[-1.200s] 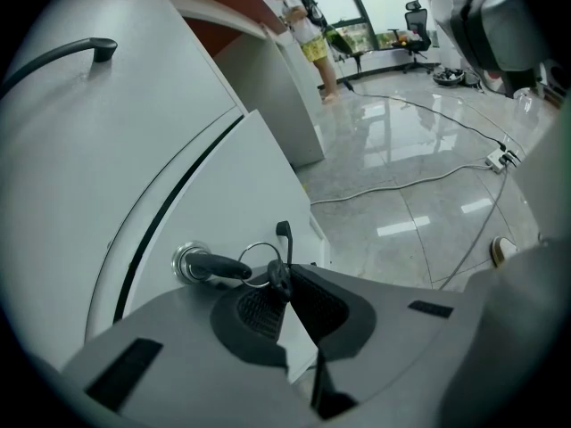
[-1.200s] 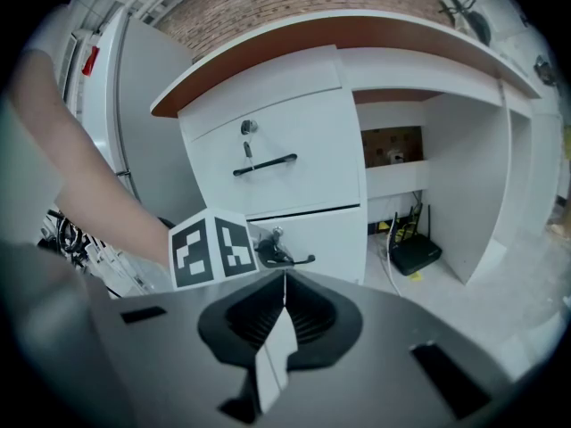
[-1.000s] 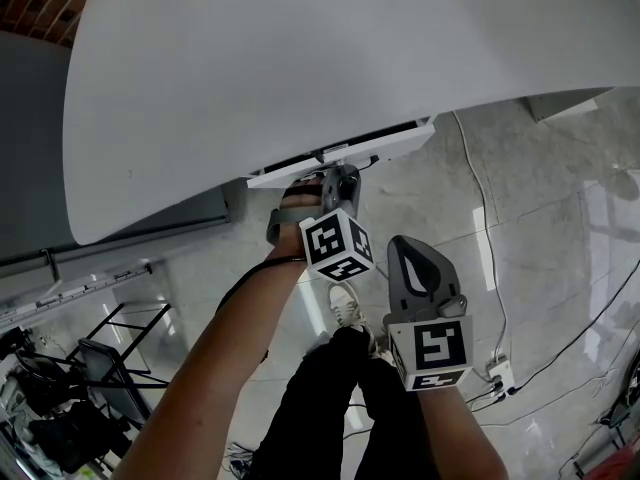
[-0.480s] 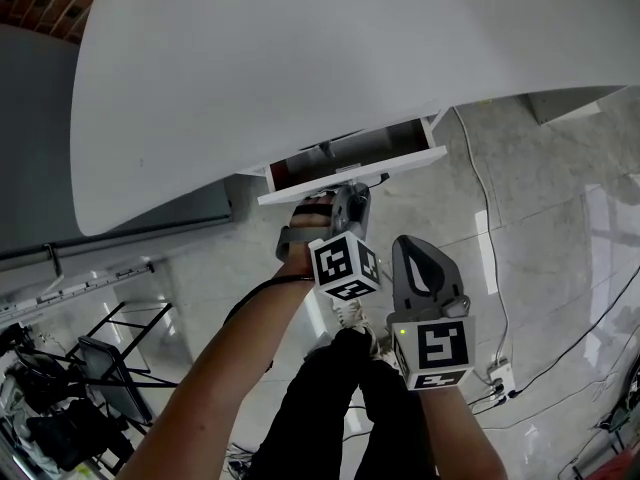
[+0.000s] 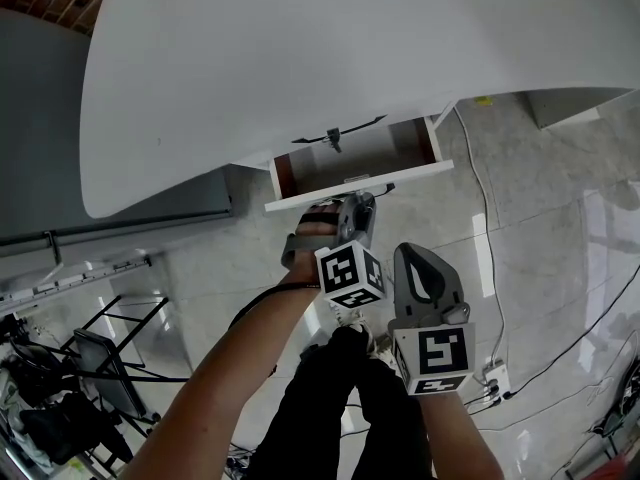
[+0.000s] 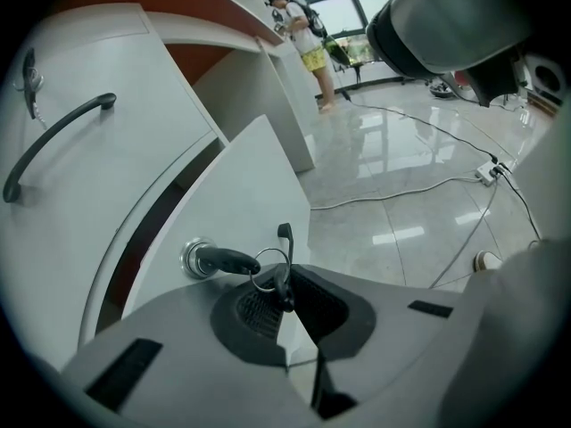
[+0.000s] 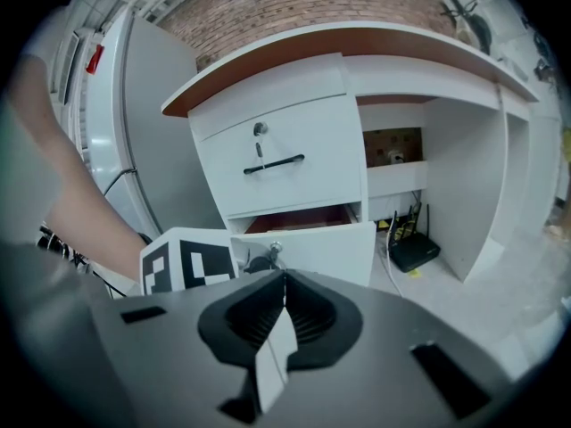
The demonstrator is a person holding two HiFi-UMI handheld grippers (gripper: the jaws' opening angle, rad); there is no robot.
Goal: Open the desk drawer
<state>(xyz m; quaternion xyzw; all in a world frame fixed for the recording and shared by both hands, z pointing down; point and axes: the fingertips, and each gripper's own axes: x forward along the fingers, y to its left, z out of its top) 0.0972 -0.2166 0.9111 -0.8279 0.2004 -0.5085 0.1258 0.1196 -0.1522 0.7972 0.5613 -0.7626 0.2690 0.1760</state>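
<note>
Drawer (image 5: 415,170) has slid well out since a second ago, my left gripper (image 6: 285,306) clamped on its handle (image 6: 282,239), right gripper (image 7: 284,285) closed empty; maybe some pull left.

white drawer (image 7: 330,250), grey floor (image 5: 545,218), black key (image 6: 228,260)

From the head view, the surface (image 5: 300,58) covers most of the open drawer (image 5: 360,153), so its contents are unseen. In the left gripper view, the left gripper (image 6: 287,285) blocks the drawer front below the key (image 6: 223,260); what its closed jaws pinch cannot be told. A distant person (image 6: 308,34) is too small to make out.
</note>
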